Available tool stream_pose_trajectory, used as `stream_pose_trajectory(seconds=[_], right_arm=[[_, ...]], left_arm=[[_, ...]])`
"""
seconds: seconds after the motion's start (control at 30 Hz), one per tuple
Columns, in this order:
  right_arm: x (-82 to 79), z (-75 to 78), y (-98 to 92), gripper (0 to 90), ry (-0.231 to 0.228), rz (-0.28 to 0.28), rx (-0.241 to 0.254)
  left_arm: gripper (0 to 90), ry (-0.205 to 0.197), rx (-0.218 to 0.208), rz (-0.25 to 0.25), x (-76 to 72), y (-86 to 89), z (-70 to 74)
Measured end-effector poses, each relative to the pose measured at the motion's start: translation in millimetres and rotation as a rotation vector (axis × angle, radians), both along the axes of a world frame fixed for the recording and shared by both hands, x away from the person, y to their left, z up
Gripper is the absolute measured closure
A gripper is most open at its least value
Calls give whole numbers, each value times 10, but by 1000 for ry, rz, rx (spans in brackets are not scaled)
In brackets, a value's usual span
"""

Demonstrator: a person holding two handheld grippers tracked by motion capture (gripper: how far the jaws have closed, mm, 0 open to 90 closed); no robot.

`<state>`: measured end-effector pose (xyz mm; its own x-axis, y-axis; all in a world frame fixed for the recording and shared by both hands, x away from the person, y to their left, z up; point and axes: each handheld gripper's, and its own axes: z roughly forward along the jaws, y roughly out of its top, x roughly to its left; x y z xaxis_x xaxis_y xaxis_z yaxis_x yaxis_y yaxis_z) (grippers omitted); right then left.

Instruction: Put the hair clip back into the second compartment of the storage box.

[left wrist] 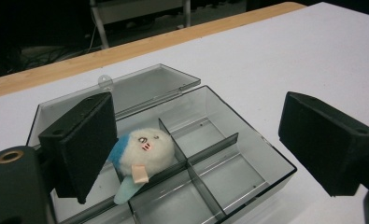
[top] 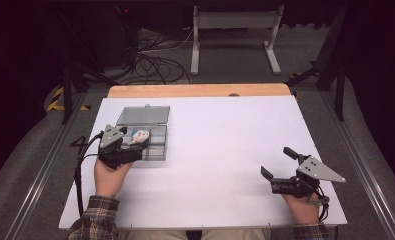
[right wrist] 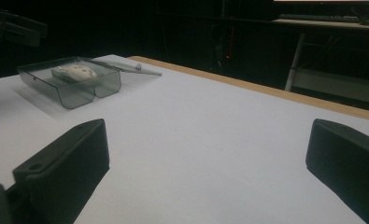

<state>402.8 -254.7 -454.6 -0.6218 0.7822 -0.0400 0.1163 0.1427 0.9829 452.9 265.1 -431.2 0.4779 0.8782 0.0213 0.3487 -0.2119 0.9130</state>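
A clear grey compartment box [top: 155,156] stands at the table's left with its lid [top: 144,115] folded back flat. In one of its compartments lies a small white and blue plush toy [top: 141,135], leaning on a divider. My left gripper [top: 136,147] sits at the box's near left side, open. In the left gripper view its jaws [left wrist: 196,135] stand wide to either side of the box [left wrist: 266,154], and the toy [left wrist: 147,149] lies free beside the left pad. My right gripper [top: 278,162] rests open at the near right, with bare table between its jaws [right wrist: 205,158]. Far off sit the box [right wrist: 79,88] and toy [right wrist: 77,71].
A white sheet [top: 225,145] covers the table, with a wooden strip [top: 200,90] along its far edge. Beyond it on the floor are a metal stand [top: 235,35] and loose cables [top: 155,62]. A metal rail [top: 365,165] runs along the table's right side.
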Motion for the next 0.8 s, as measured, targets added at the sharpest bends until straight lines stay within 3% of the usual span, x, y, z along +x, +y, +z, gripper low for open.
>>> stream_pose_trajectory(seconds=[0.23, 0.8], right_arm=[[1, 0, -5, 2, 1, -9, 5], [12, -7, -23, 3, 18, -55, 8]], left_arm=[[98, -16, -7, 0, -102, 6, -33], [64, -122, -52, -49, -378, 21, -97]])
